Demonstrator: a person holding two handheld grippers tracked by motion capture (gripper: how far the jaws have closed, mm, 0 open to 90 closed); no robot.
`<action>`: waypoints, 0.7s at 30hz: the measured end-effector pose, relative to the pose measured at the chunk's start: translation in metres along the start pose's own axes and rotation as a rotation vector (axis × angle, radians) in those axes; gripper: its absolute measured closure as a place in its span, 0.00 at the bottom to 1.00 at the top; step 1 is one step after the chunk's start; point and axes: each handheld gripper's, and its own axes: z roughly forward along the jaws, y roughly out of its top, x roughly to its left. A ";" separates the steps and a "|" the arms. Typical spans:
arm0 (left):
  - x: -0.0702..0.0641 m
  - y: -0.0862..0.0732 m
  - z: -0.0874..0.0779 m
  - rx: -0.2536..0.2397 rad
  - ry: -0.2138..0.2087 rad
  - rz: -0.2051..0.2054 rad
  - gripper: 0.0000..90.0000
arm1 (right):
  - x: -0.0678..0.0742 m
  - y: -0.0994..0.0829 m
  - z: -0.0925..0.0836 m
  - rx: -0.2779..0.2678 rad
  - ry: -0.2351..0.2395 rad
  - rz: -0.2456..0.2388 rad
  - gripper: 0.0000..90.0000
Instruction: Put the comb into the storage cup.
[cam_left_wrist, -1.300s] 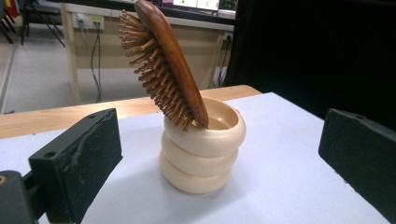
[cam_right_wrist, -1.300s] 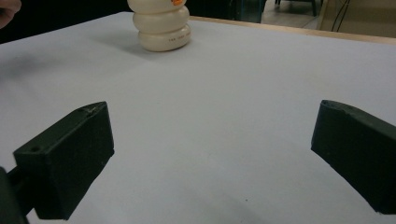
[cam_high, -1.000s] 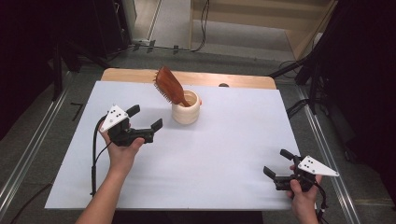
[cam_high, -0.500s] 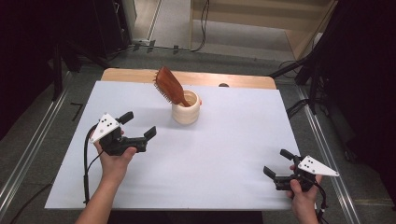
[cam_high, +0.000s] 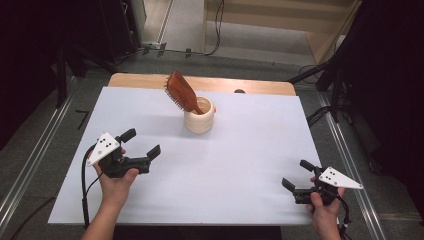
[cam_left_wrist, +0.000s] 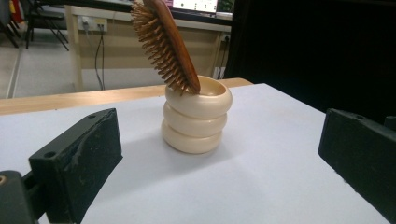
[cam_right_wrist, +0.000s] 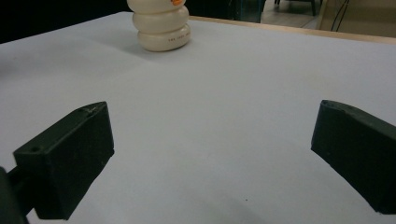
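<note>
Both jaws of each gripper stand spread wide, grasping nothing. A wooden hairbrush (cam_high: 182, 93) leans handle-down in a cream ringed pot (cam_high: 199, 115) toward the table's far edge, well apart from the left gripper (cam_high: 141, 144) and right gripper (cam_high: 298, 174)
</note>
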 end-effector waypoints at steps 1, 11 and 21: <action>0.000 0.000 -0.002 0.000 0.000 0.000 0.00 | 0.000 0.000 0.000 0.001 0.000 0.000 0.00; 0.004 -0.009 -0.023 0.001 0.027 -0.003 0.00 | 0.000 0.000 0.000 -0.002 -0.004 0.001 0.00; 0.010 -0.019 -0.039 0.002 0.061 -0.018 0.00 | 0.000 0.000 -0.001 -0.006 -0.003 -0.001 0.00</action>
